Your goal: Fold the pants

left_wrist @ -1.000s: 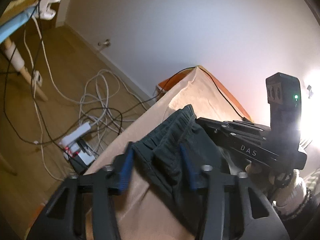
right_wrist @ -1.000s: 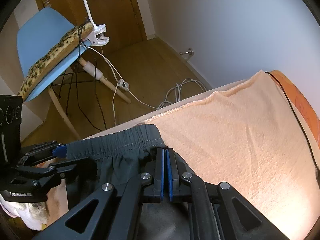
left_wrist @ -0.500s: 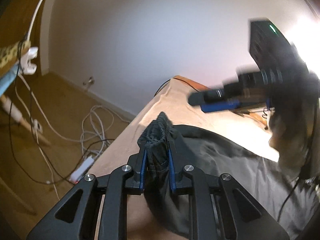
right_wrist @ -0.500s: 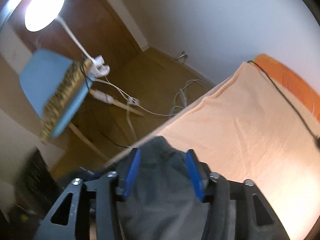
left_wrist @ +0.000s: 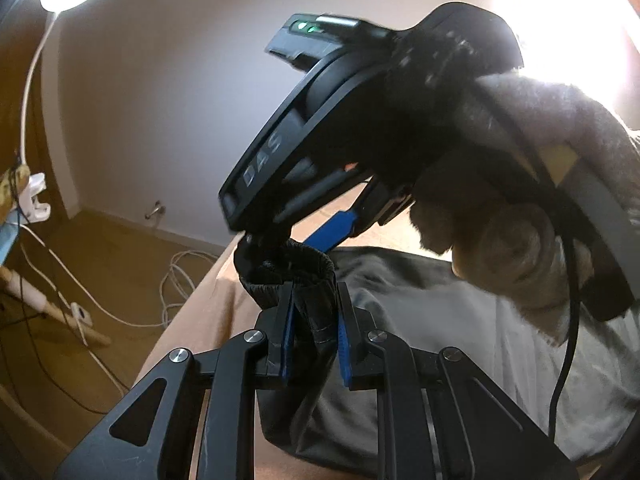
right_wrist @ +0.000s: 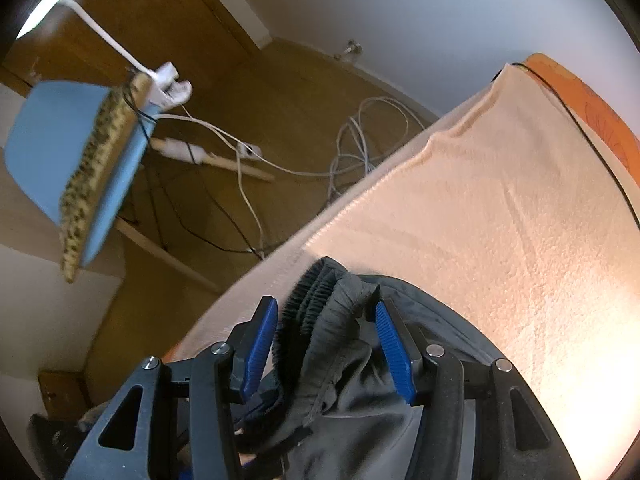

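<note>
Dark grey pants [left_wrist: 420, 344] lie on a peach towel [right_wrist: 500, 216] over the table. My left gripper [left_wrist: 314, 332] is shut on the bunched elastic waistband [left_wrist: 296, 276] and holds it lifted. My right gripper [right_wrist: 326, 344] is open, its blue pads [right_wrist: 394, 354] on either side of another gathered part of the waistband [right_wrist: 320, 304]. In the left wrist view the right gripper's body [left_wrist: 360, 128] and the gloved hand [left_wrist: 520, 216] loom close above the waistband.
The towel's left edge drops to a wooden floor with tangled white cables [right_wrist: 360, 136] and a power strip [left_wrist: 78, 312]. A blue chair [right_wrist: 64, 148] with a leopard-print cushion and a clamped lamp [right_wrist: 168, 84] stands left. An orange mat [right_wrist: 592, 104] and black cable lie far right.
My left gripper closed on the waistband and lifted it. My right gripper opened from shut and swung over to the left gripper, its jaws now around the gathered waistband.
</note>
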### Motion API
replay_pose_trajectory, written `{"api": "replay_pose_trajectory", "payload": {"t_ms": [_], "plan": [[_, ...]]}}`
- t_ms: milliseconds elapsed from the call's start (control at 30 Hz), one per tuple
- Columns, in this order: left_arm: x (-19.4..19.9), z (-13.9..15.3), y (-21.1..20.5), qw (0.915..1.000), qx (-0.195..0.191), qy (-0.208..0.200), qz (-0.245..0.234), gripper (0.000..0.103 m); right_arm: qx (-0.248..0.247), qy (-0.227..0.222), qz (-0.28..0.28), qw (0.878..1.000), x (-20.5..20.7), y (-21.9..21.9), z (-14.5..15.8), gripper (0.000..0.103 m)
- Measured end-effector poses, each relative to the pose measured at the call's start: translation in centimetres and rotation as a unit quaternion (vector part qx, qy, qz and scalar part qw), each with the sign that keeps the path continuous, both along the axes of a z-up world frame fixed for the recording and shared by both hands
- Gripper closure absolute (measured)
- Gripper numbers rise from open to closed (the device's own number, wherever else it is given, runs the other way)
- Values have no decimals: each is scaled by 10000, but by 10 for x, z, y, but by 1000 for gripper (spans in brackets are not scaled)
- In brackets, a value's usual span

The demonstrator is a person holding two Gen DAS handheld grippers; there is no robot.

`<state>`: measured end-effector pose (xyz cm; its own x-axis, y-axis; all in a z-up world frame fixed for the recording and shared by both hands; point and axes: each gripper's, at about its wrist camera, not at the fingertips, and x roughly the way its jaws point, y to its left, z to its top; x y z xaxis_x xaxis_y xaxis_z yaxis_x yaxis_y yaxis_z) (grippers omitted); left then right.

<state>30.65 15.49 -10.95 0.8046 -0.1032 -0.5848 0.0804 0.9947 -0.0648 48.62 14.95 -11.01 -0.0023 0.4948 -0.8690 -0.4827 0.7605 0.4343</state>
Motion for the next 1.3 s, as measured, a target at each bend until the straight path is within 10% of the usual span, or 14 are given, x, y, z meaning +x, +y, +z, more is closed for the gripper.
{"api": "replay_pose_trajectory", "payload": {"t_ms": [300,400,567,1300], "plan": [[2,-3,-4,9997,-70,24,-221,87,-444,-24,293,9986,-3,26,-17,52],[2,-2,-5,9997,-58,25,-247,87,-561,-145,314,9978,-3,28,-18,72],[-4,1,-12,9994,-16,-4,-347,88,-150,-150,96,9997,-4,3,-11,89],[-65,32,-107,9894,-184,204,-1426,83,1767,-310,-1921,9648,-99,-206,42,91]]}}
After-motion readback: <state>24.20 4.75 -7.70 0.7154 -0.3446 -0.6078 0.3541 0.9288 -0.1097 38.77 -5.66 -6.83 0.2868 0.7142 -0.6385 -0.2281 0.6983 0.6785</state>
